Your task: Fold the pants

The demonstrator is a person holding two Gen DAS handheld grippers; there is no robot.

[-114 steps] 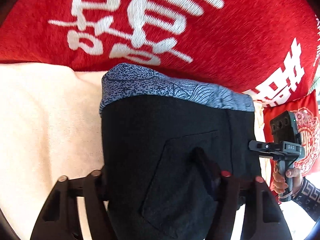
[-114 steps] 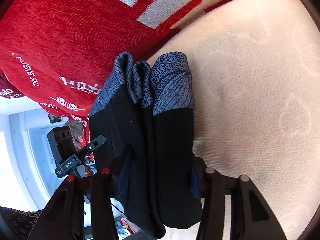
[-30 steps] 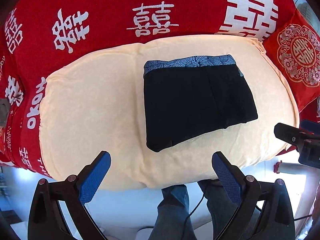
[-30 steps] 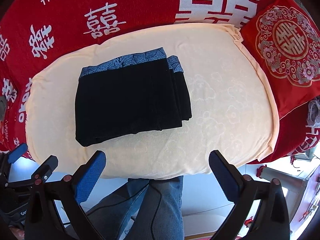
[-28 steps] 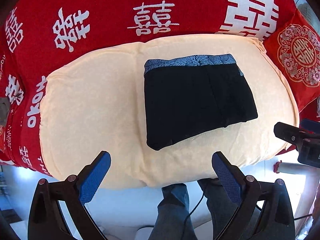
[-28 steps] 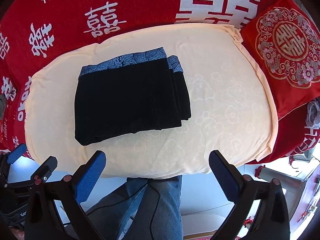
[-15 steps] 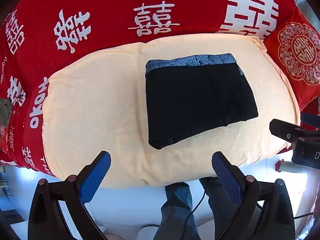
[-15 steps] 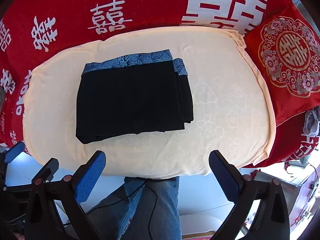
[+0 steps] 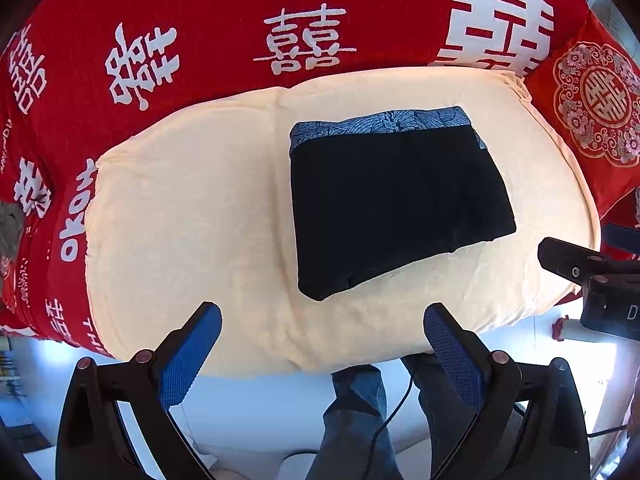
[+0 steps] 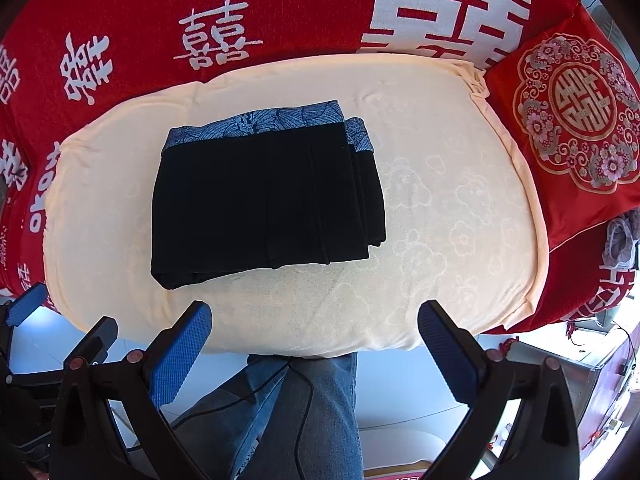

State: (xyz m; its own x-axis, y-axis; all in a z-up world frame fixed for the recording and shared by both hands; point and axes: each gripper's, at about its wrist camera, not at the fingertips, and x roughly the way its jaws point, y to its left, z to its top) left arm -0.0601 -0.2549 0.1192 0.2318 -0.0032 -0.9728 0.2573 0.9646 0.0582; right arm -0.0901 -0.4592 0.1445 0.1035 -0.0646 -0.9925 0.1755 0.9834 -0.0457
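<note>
The black pants [image 9: 396,196] with a blue patterned waistband lie folded into a compact rectangle on the cream cushion [image 9: 192,216]. They also show in the right wrist view [image 10: 260,200], with stacked layers at their right edge. My left gripper [image 9: 322,332] is open and empty, held back above the cushion's near edge. My right gripper [image 10: 314,326] is open and empty, also well clear of the pants. The right gripper's body shows at the right edge of the left wrist view [image 9: 592,276].
A red blanket with white characters [image 9: 280,20] covers the sofa behind the cushion. A red embroidered pillow [image 10: 576,120] sits at the right. The person's jeans-clad legs [image 10: 304,412] and a cable are below the grippers.
Earlier both grippers were shut on the pants close up; now both are open and pulled back, and the folded pants rest on the cushion. Over the last second, little has moved.
</note>
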